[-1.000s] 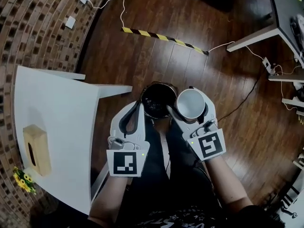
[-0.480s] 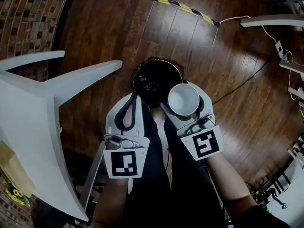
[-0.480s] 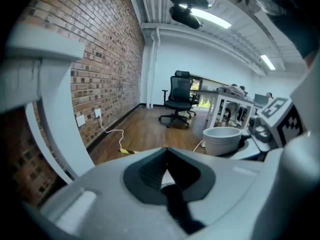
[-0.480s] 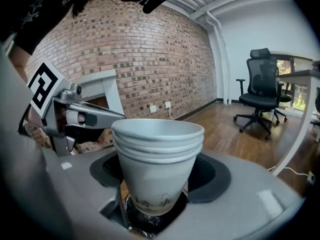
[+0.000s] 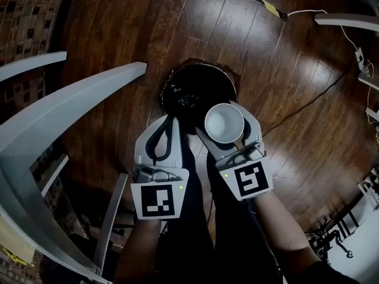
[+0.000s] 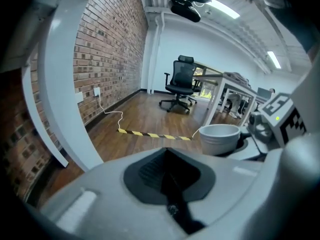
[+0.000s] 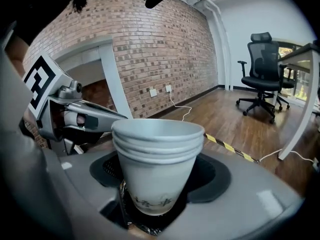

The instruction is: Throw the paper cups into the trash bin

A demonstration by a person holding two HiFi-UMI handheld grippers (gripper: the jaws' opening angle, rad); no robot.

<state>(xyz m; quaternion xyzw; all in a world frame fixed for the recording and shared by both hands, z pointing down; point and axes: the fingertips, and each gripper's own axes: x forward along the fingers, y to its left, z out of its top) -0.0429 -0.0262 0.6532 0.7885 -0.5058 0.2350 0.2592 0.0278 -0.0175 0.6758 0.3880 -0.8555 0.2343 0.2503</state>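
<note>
Nested white paper cups [image 7: 156, 156], upright, sit clamped between the right gripper [image 5: 225, 123]'s fingers; the left gripper [image 5: 168, 122]'s fingers are closed, empty. The black trash bin [image 5: 188, 90]'s rim lies just beyond both fingertips, open floor [image 5: 284, 70] around it.

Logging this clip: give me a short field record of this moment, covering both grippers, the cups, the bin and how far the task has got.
left gripper: shut, nothing between its jaws
right gripper: shut on the stack of paper cups
cups: nested, upright, open end up
trash bin: black, on the wooden floor just beyond both grippers; in the head view the cups overlap its near rim
surroundings: white table at the left
task state: cups not yet dropped
</note>
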